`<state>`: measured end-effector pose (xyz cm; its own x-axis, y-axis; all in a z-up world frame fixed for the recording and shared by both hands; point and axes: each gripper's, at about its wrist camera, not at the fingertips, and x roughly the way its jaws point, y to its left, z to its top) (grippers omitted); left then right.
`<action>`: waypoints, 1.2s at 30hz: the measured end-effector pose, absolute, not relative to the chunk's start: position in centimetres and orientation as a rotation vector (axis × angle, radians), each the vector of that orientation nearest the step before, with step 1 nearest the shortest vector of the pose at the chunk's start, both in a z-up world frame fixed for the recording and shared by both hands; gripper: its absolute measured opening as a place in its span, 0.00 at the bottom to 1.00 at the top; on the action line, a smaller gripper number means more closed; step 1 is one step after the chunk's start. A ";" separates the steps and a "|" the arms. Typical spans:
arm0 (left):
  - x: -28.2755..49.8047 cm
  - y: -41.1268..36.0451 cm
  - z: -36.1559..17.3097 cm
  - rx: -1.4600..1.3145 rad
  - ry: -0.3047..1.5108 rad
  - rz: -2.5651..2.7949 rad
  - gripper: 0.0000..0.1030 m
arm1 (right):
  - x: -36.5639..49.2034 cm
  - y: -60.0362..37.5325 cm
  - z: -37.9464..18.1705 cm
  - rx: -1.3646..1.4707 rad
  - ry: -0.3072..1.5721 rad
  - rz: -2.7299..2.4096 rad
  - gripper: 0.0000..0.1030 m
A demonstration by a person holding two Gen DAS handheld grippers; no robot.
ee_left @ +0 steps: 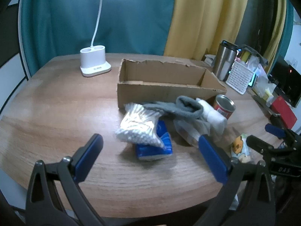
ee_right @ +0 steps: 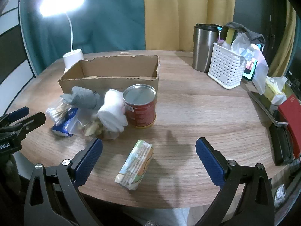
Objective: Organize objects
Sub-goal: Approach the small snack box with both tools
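An open cardboard box [ee_left: 165,92] [ee_right: 105,83] stands mid-table. In front of it lies a heap: a bag of cotton swabs [ee_left: 139,126] [ee_right: 56,111] on a blue packet [ee_left: 156,146] [ee_right: 64,126], a grey sock [ee_left: 186,107] [ee_right: 82,97], a white roll [ee_left: 214,113] [ee_right: 112,111], a clear bag [ee_right: 90,127] and a red can [ee_left: 224,106] [ee_right: 140,107]. A small colourful pack [ee_right: 135,164] [ee_left: 240,148] lies nearer. My left gripper [ee_left: 150,155] hangs open short of the blue packet. My right gripper [ee_right: 148,158] is open, the pack between its fingers untouched.
A lit white desk lamp [ee_left: 95,63] [ee_right: 73,56] stands behind the box. At the right are a steel tumbler [ee_right: 204,48], a white basket [ee_right: 224,68] stuffed with items, a red book [ee_right: 291,120] and black objects along the table edge [ee_right: 280,146].
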<state>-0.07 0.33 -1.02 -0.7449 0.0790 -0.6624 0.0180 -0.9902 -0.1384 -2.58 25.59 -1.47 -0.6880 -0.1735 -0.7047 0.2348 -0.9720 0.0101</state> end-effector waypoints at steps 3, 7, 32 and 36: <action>0.1 0.3 -1.0 -1.104 -0.214 2.899 0.99 | -2.5 25.6 -1.5 1.110 0.121 -2.689 0.98; 0.1 0.2 -1.0 -1.106 -0.225 2.901 0.99 | -2.5 25.5 -1.5 1.112 0.122 -2.688 0.98; 0.4 0.0 -1.1 -1.105 -0.232 2.900 0.99 | -1.9 25.3 -1.6 1.110 0.123 -2.679 0.98; 0.6 -0.1 -1.1 -1.106 -0.236 2.901 0.99 | -1.9 25.2 -1.7 1.117 0.126 -2.671 0.98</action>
